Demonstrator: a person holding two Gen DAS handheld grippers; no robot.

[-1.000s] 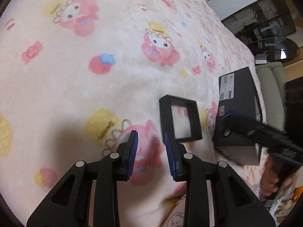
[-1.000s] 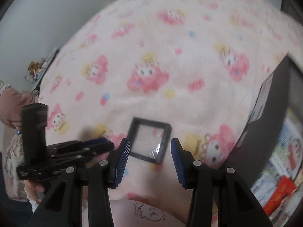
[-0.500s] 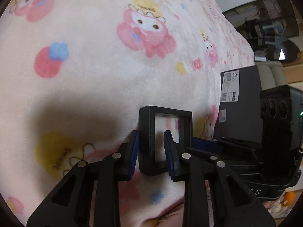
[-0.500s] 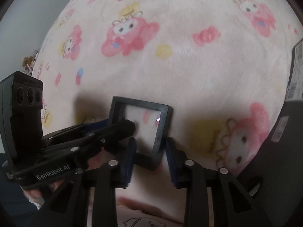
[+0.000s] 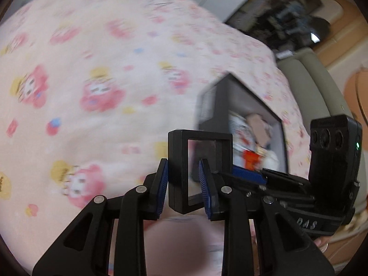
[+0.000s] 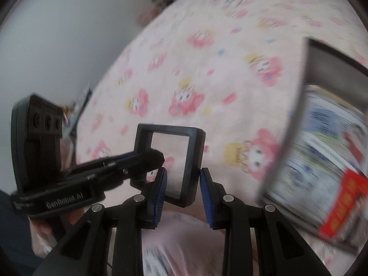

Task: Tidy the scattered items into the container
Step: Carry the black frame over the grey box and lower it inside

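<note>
left gripper [image 5: 184,179]: blue pads pinch the left side bar of the black frame case – one pad outside the bar, one over the clear window; seen from the side in the right wrist view [image 6: 147,158], tips on the frame's left edge.
right gripper [image 6: 182,181]: pads close on the frame's right side bar, one over the window, one on the outer edge; contact looks tight. In the left wrist view its body [image 5: 299,184] comes in from the right, blue pad against the frame.
black frame case [image 5: 199,170]: square, clear film window, held by both grippers, lifted off the blanket, tilted; same frame in the right wrist view [image 6: 170,163].
container [image 5: 241,126]: dark open box lying on the blanket, just behind and to the right of the frame – colourful printed packets inside, blurred. In the right wrist view [image 6: 322,69] it fills the right edge, red and white packaging visible inside.
blanket [image 5: 103,80]: pink, cartoon character print, covers the whole surface under everything.
blur: both views smeared, fine detail of box contents unreadable.
</note>
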